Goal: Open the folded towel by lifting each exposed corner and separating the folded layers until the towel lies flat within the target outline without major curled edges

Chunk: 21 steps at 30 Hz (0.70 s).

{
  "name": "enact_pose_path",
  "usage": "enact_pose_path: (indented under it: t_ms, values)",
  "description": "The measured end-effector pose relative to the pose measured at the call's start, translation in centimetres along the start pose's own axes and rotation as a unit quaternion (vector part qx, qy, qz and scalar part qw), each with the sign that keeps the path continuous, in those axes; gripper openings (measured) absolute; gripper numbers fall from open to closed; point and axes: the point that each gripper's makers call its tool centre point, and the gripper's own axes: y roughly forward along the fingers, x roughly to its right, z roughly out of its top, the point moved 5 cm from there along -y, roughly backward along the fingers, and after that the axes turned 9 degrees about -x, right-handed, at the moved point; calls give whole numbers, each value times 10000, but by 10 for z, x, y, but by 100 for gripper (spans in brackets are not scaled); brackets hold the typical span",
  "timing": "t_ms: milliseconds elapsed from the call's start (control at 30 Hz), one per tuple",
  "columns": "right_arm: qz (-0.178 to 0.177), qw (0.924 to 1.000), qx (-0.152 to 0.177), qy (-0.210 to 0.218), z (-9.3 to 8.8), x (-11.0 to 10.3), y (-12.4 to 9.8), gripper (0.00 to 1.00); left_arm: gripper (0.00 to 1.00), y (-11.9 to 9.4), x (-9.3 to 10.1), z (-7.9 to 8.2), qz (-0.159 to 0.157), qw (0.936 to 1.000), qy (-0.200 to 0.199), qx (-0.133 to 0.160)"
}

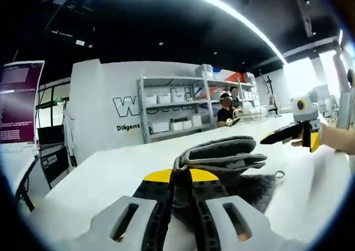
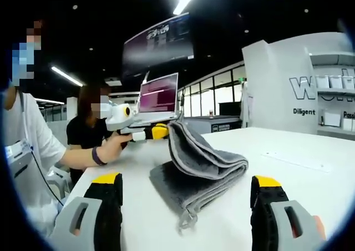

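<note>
The grey towel, still folded on the white table, is pinched at one raised corner by the left tongs and should be peeled clear while the spread right tongs, just short of it, pin the lower layer

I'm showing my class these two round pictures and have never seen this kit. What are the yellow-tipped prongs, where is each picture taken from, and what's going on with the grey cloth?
A person holds a hand-operated gripper in each hand, each carrying its own fisheye camera looking along its jaws. In the left gripper view, the left gripper is pinched shut on a corner of the grey towel, lifting a layer. In the right gripper view, the right gripper stands open with the towel lying between its jaws on the white table. The left gripper is visible there too, at the raised corner.
</note>
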Motion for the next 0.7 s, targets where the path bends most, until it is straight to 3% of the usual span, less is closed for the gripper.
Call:
enact_pose_path:
  t_ms: [333,700]
  values:
    - [-2,9998,-196,-67,-7,-3,6,93,9,3,-9,-10,-136,9973,-708,-150]
    - [-24,9996,-266,-28,-11,-1,8,91,9,5,-13,-17,-155,9945,-992,-288]
